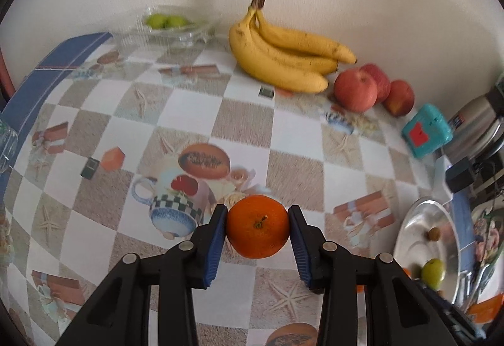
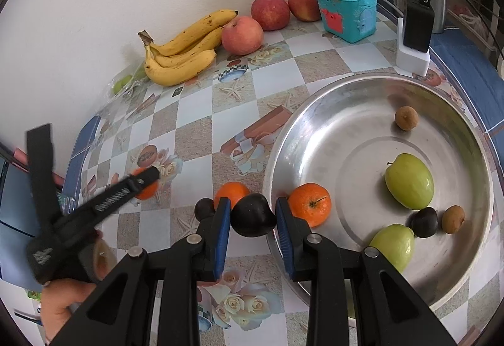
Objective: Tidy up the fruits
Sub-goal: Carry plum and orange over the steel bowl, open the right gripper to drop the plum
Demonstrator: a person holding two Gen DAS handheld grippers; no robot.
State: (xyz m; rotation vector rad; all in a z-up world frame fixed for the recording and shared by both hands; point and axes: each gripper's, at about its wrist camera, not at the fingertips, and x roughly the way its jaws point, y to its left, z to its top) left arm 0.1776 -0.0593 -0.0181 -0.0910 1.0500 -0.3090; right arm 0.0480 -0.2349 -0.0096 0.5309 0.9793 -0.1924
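Observation:
My left gripper (image 1: 257, 228) is shut on an orange tangerine (image 1: 257, 226), held over the patterned tablecloth; it also shows in the right wrist view (image 2: 148, 184). My right gripper (image 2: 253, 215) is shut on a dark plum (image 2: 252, 215) just left of the steel tray's rim (image 2: 315, 94). In the tray lie a tangerine (image 2: 310, 204), two green fruits (image 2: 409, 180), a dark plum (image 2: 423, 221) and two small brown fruits (image 2: 406, 117). Another tangerine (image 2: 231, 193) and a dark fruit (image 2: 204, 208) lie on the table beside my right fingers.
Bananas (image 1: 283, 59) and three red apples (image 1: 356, 89) lie along the wall. A glass dish (image 1: 176, 28) holds green fruits at the back left. A teal toy box (image 2: 346, 10), a charger (image 2: 415, 31) and a steel flask (image 1: 475, 125) stand at the right.

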